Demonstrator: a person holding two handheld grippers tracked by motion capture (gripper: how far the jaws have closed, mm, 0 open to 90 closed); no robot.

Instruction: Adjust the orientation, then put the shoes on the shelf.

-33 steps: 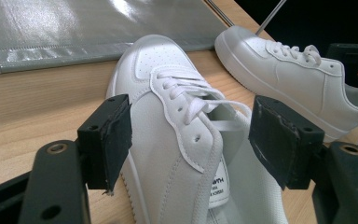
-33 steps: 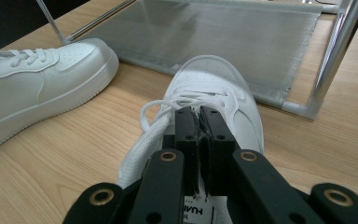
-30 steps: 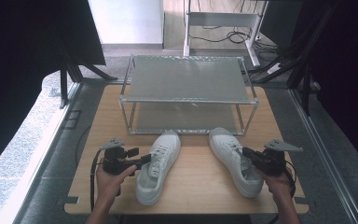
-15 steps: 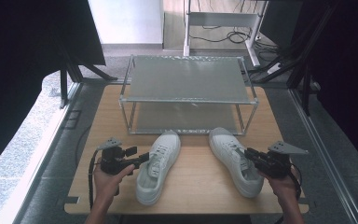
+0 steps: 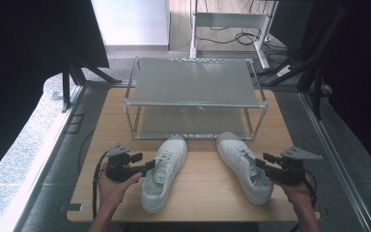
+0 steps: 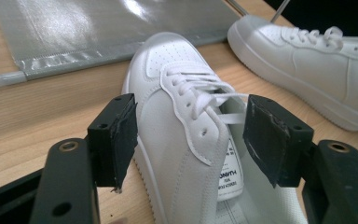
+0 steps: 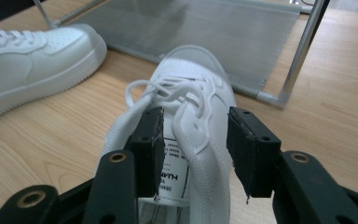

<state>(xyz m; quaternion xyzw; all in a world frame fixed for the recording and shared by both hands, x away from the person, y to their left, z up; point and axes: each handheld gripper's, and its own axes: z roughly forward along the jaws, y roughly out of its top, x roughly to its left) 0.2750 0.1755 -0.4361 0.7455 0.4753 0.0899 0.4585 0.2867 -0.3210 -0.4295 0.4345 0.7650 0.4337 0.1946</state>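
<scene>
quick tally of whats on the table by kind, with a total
shoes: 2, left shoe and right shoe, both white
rack: 1, the metal rack with two shelves
total: 3

Your high view looks forward and down over the whole surface from above your side. Each gripper view sits low and close behind its jaws, facing the rack; all three share both white shoes.
</scene>
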